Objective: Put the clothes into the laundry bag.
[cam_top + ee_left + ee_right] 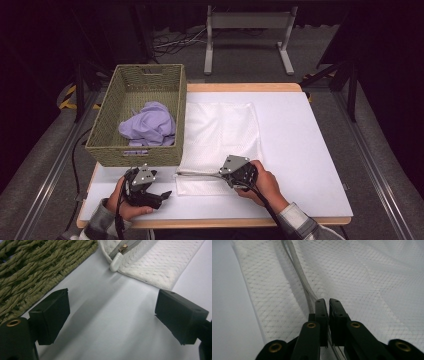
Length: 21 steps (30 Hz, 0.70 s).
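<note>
Two grippers are in my hands at the near edge of the table (305,150). My right gripper (329,302) has its jaws pressed together on the zipper (297,272) of the white mesh bag (220,130); the zipper tape runs between the pads and out below them in the right gripper view. Around that grip the mesh is slightly lifted and creased. In the high view this gripper (226,172) sits on the bag's near edge, with my right hand (265,182) behind it.

My left gripper (112,312) stands wide, with bare table surface between its jaws and nothing touching the pads. In the high view it (162,195) rests low at the table's near left, just in front of the basket, held by my left hand (125,200).

Beyond its jaws, the left gripper view shows the bag's near corner with the white zipper end cap (116,262) lying on the table, apart from the pads.

The bag lies flat mid-table, its left edge just beside the woven basket (110,115). The basket holds a crumpled lilac cloth (150,122).
</note>
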Each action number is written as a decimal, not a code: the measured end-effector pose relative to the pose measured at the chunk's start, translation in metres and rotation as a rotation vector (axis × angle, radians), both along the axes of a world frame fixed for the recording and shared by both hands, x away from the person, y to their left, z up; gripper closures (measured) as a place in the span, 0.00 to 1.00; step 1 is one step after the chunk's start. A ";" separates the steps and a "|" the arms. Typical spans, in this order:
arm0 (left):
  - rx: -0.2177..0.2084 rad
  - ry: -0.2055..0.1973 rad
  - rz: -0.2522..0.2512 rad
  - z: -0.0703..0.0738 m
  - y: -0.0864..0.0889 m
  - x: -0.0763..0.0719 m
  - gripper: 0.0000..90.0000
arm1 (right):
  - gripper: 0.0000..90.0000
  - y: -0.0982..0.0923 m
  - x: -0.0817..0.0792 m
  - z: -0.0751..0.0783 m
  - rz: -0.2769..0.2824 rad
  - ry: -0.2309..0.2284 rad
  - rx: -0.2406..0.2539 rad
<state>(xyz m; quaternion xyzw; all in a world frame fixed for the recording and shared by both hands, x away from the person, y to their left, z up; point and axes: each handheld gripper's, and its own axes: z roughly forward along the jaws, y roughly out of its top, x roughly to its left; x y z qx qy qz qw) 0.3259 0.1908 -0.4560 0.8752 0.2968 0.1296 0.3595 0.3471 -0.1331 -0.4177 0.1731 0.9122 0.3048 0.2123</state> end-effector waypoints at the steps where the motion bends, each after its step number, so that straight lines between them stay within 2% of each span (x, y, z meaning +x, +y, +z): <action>1: 0.000 0.001 -0.001 0.000 0.000 0.000 0.15 | 1.00 0.000 0.000 0.001 0.005 -0.003 -0.004; 4: 0.000 0.002 -0.007 0.000 0.000 0.000 0.15 | 0.99 0.000 0.000 0.001 0.013 0.007 -0.007; 6: 0.001 0.003 -0.007 0.000 0.000 0.000 0.15 | 0.85 -0.001 0.000 0.001 0.021 0.029 -0.014; 10: -0.001 0.002 -0.005 0.000 0.000 0.000 0.15 | 0.82 -0.001 0.000 0.000 0.017 0.033 -0.019; 15: 0.001 0.003 -0.008 0.000 0.000 0.000 0.15 | 0.70 0.000 0.001 -0.001 0.020 0.038 -0.036; 17: 0.003 0.005 -0.011 0.000 0.000 0.000 0.15 | 0.69 0.002 0.003 -0.003 0.003 0.033 -0.070; 21: 0.003 0.006 -0.011 0.000 -0.001 0.000 0.15 | 0.73 0.003 0.005 -0.006 -0.009 0.037 -0.096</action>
